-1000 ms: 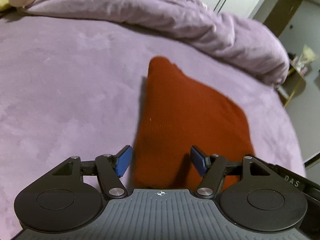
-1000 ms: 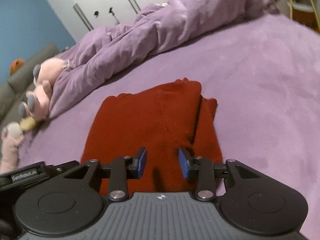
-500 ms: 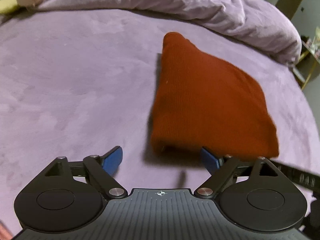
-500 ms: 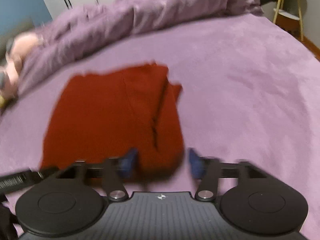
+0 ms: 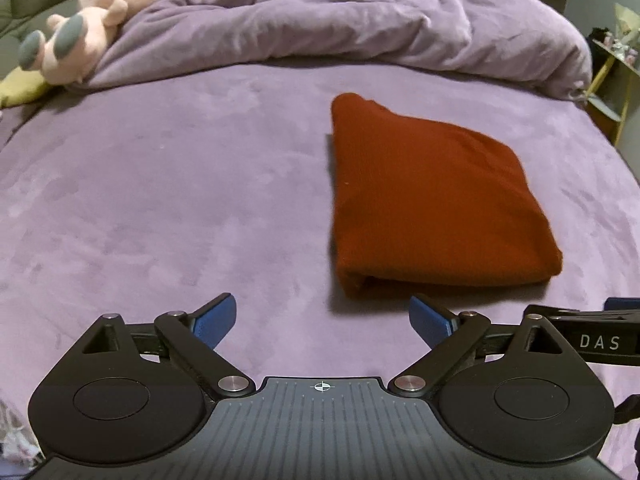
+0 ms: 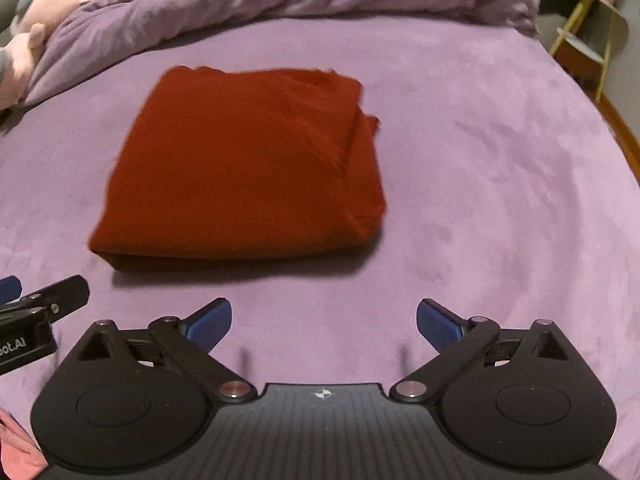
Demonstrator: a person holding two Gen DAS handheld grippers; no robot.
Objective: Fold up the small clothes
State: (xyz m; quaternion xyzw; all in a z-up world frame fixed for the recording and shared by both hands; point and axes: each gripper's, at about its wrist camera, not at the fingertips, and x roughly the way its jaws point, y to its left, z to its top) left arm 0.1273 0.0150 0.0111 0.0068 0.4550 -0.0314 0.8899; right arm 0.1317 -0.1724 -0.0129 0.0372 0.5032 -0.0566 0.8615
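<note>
- Spreading wide, the jaws of the left gripper (image 5: 322, 322) and the right gripper (image 6: 324, 322) are held apart, empty, over the bed (image 5: 160, 200), touching nothing.
- The folded red garment (image 6: 244, 168) is seen lying flat just ahead of both; layered edges on its right side are shown only in the right view.
- A pink plush toy (image 5: 84, 36) against the rumpled duvet (image 5: 360, 28) is shown fully only in the left view.

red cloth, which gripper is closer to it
Left, narrowly. The left gripper has its right fingertip just short of the red cloth's near fold edge. The right gripper sits back from that edge with bare bed between. Both are open, touching nothing.
</note>
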